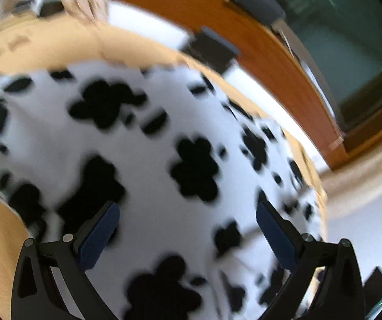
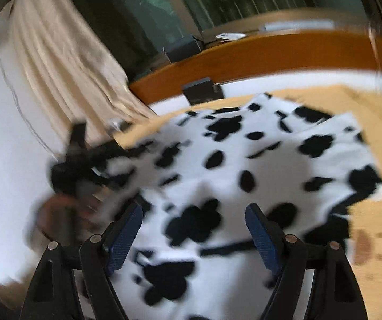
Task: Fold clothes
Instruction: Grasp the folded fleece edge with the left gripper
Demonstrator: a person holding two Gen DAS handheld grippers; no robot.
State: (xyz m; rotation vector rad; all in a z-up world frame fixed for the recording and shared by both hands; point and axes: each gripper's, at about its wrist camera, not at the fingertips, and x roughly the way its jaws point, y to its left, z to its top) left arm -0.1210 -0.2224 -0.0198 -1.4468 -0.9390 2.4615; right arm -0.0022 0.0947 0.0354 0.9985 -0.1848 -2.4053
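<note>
A white garment with black cow-like blotches (image 1: 148,144) lies spread on a light wooden table (image 1: 44,45). In the left wrist view my left gripper (image 1: 188,210) hovers over it, its blue-padded fingers (image 1: 100,237) wide apart with nothing pinched. The right wrist view shows the same garment (image 2: 244,160) with a folded flap at the far right. My right gripper (image 2: 193,213) is open above the near part of the cloth. The other gripper (image 2: 76,170), dark and blurred, sits at the garment's left edge with a hand behind it.
The table (image 2: 372,138) ends close at the left, over white floor (image 2: 9,133). An orange-brown wooden ledge (image 2: 271,53) runs behind it with a dark box (image 2: 183,48) on it. A cream curtain (image 2: 57,61) hangs at the left, by a dark window (image 1: 351,40).
</note>
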